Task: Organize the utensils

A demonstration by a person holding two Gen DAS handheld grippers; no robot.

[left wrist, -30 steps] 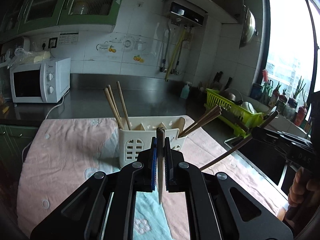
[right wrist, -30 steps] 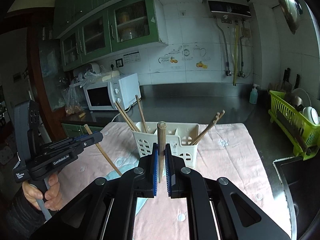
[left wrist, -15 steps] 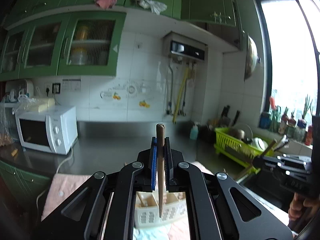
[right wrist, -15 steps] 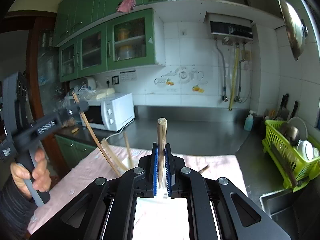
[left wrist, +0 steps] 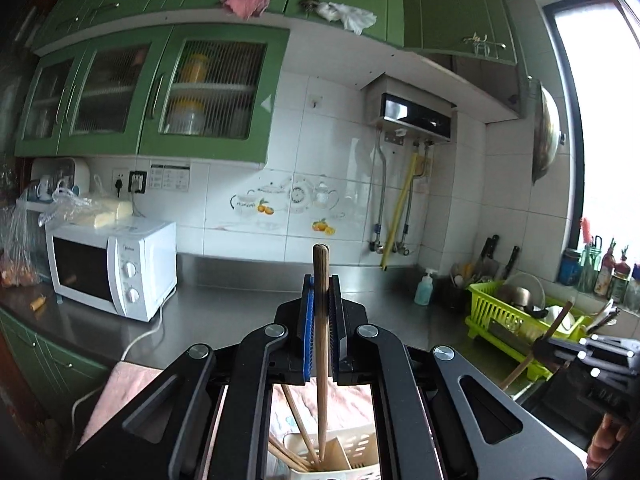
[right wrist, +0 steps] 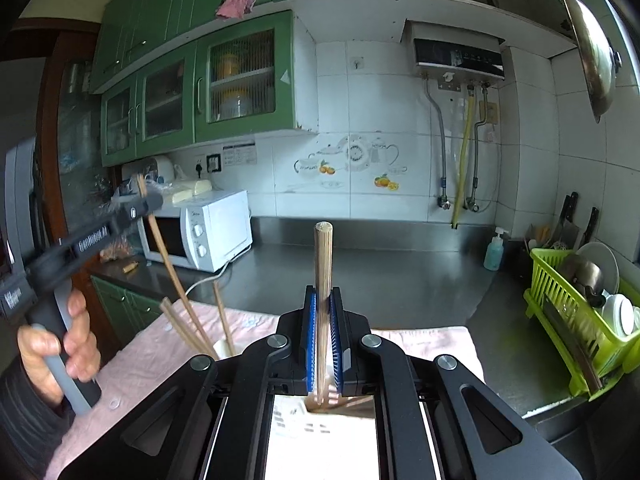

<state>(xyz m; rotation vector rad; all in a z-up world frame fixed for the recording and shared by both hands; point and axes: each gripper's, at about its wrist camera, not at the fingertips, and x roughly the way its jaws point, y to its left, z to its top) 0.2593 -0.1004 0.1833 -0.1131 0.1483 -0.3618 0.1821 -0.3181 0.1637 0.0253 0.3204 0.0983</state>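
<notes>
From your left wrist view, your left gripper (left wrist: 321,312) is clamped on an upright chopstick (left wrist: 321,344) whose tip dips into the white utensil holder (left wrist: 352,456) below, and from your right wrist view, your right gripper (right wrist: 324,332) pinches a second chopstick (right wrist: 323,300) upright over that holder (right wrist: 320,432) on the pink cloth (right wrist: 132,364).

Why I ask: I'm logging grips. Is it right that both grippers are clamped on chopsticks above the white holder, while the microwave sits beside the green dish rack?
One detail is off. Both wrist views show the microwave at the far left of the counter, well apart from the green dish rack on the right. The left gripper and right gripper do each clamp a chopstick above the white holder.
</notes>
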